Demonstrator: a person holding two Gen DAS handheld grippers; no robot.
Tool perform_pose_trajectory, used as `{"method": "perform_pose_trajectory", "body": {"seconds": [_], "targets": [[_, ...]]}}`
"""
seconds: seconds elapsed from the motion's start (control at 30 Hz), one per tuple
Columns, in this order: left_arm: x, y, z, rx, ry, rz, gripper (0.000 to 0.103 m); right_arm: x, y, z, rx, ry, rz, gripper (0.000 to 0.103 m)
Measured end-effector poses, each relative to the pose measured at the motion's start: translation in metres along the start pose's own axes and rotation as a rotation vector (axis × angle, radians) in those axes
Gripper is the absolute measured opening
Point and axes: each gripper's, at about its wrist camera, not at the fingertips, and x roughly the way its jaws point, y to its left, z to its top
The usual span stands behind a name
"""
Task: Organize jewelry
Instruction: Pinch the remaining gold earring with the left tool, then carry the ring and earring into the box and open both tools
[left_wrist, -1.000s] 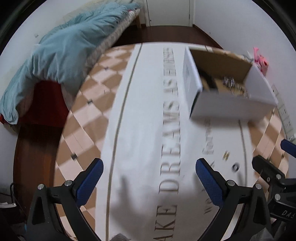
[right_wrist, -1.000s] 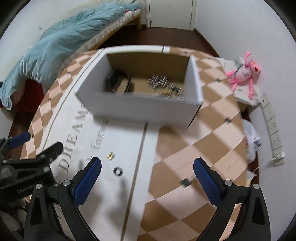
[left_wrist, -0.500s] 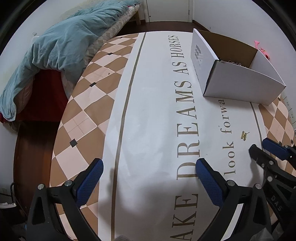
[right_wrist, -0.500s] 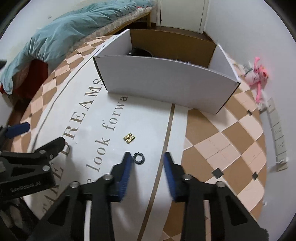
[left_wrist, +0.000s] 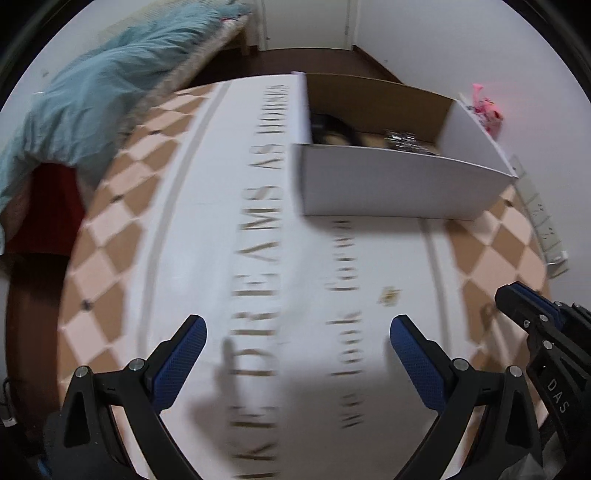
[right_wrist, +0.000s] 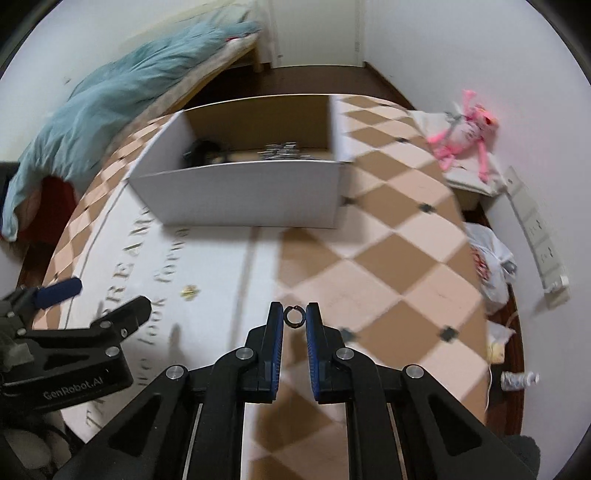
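My right gripper is shut on a small dark ring, held between its blue pads above the table. A small gold earring lies on the white cloth strip; it also shows in the left wrist view. The white cardboard box stands behind it and holds dark and silvery jewelry; the box also shows in the left wrist view. My left gripper is open and empty above the lettered cloth, to the left of the earring. The right gripper also shows at the right edge of the left wrist view.
The table has a brown checked cloth with a white lettered strip. A bed with a teal blanket is at the back left. A pink plush toy, a power strip and a plastic bag are at the right.
My right gripper closed on the dark ring and lifted it off the cloth. Both views pulled back and up from the table; the left gripper stayed open.
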Motion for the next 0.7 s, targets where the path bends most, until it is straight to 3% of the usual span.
{"method": "perform_pose_trajectory", "body": {"seconds": [0.1, 0.17, 0.23, 0.3, 0.33, 0.4, 0.43, 0.5, 0.7], "targets": [[0.007, -0.02, 0.002, 0.025, 0.002, -0.023, 0.101, 0.001, -0.019, 0.0, 0.045, 0.006, -0.014, 0.013], [0.01, -0.03, 0.002, 0.044, -0.002, -0.022, 0.095, 0.001, -0.027, -0.002, 0.062, 0.008, -0.021, 0.013], [0.015, -0.037, 0.003, 0.061, 0.002, -0.024, 0.067, 0.003, -0.036, -0.003, 0.08, 0.012, -0.02, 0.013], [0.019, -0.041, 0.004, 0.08, -0.001, -0.018, 0.051, 0.003, -0.04, -0.005, 0.089, 0.015, -0.019, 0.013], [0.019, -0.043, 0.005, 0.09, -0.011, -0.012, 0.037, 0.003, -0.042, -0.006, 0.092, 0.014, -0.018, 0.013], [0.018, -0.046, 0.005, 0.099, -0.018, -0.023, 0.02, 0.002, -0.043, -0.006, 0.094, 0.012, -0.019, 0.013], [0.02, -0.046, 0.007, 0.104, -0.018, -0.028, 0.015, 0.002, -0.043, -0.005, 0.095, 0.011, -0.016, 0.013], [0.02, -0.048, 0.007, 0.114, -0.02, -0.034, 0.007, 0.0, -0.043, -0.004, 0.091, 0.007, -0.019, 0.013], [0.015, -0.045, 0.011, 0.108, -0.031, -0.048, 0.006, -0.009, -0.039, 0.002, 0.084, -0.018, -0.004, 0.013]]}}
